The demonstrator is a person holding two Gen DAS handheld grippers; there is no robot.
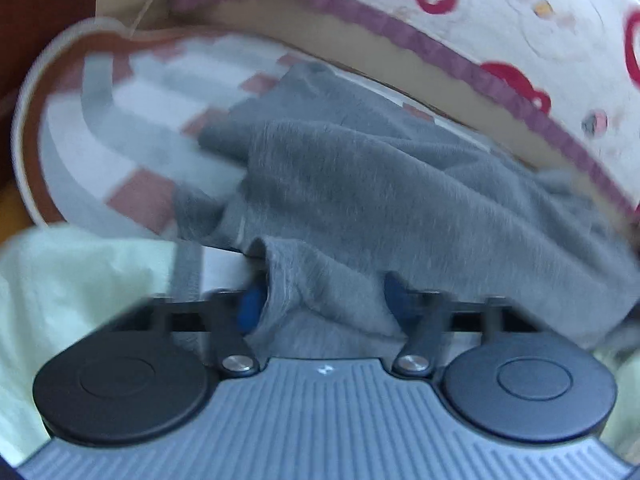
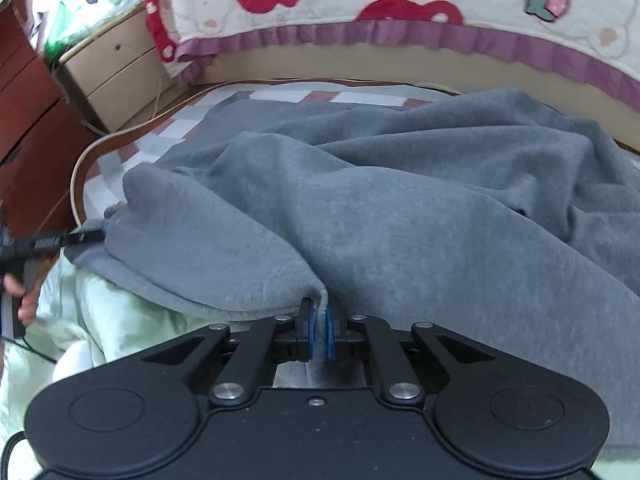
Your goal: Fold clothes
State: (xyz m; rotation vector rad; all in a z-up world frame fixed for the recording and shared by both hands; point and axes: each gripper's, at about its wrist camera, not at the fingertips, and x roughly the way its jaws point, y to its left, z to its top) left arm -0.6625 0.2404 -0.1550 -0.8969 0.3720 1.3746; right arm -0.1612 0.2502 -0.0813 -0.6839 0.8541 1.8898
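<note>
Right gripper (image 2: pixel 319 330) on grey garment (image 2: pixel 400 208)

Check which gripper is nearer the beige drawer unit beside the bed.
Left. In the right wrist view the left gripper holds the grey garment at its left edge, just below the drawer unit. The right gripper pinches the near hem, further right.

1. Grey garment (image 1: pixel 360 200) — motion blur is smearing it across the left wrist view; its right side is running off the frame edge.
2. Left gripper (image 1: pixel 320 304) — bunched fabric is covering the gap between its fingers.
3. Person's hand (image 2: pixel 24 300) — the frame's left edge is cutting it off.
4. Checked mat (image 2: pixel 120 168) — the garment is hiding most of it.
</note>
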